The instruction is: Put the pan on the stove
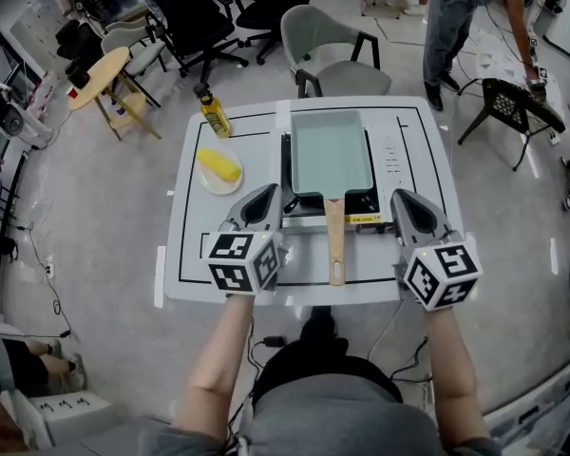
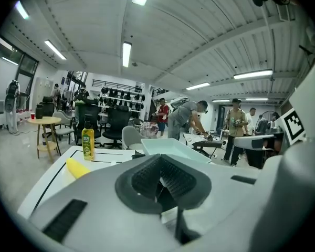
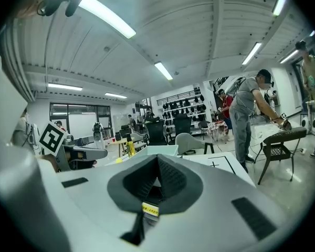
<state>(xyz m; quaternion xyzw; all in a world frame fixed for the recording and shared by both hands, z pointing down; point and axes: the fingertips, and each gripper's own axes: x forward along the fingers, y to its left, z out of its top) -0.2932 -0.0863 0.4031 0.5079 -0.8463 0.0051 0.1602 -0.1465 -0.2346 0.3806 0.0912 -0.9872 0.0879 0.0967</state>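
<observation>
Clock refs: head view, table ctr as dial, 12 = away from operator.

1. L gripper: at approx. 7 o'clock, over the near table edge, tip aimed toward 12. Jaws fully together, pads meeting, nothing between them (confirmed in the left gripper view). Marker cube sits at the rear, next to the hand.
2. R gripper: at approx. 5 o'clock, same heading. Jaws together, nothing held (right gripper view). Its marker cube is at the rear.
3. Both grippers flank the pan handle and are apart from it. Neither touches the pan.
4. Pan: rectangular, pale blue-green inside, empty. It rests on the stove at table ctr. The wooden handle points to 6 and overhangs the stove's near edge, ending short of the table edge.
5. Stove: black, mostly covered by the pan. A yellow label is on its near face.
6. Plate: white, at approx. 9 o'clock, near the stove but not touching. A yellow oblong item lies on it; type can't be told.
7. Bottle: yellow, dark cap, upright, at approx. 10 o'clock by the far L corner.
8. Beyond the table at 12: grey chair, facing away.
9. At 1–2 o'clock, well apart: a person standing, bent over a small black stand.
</observation>
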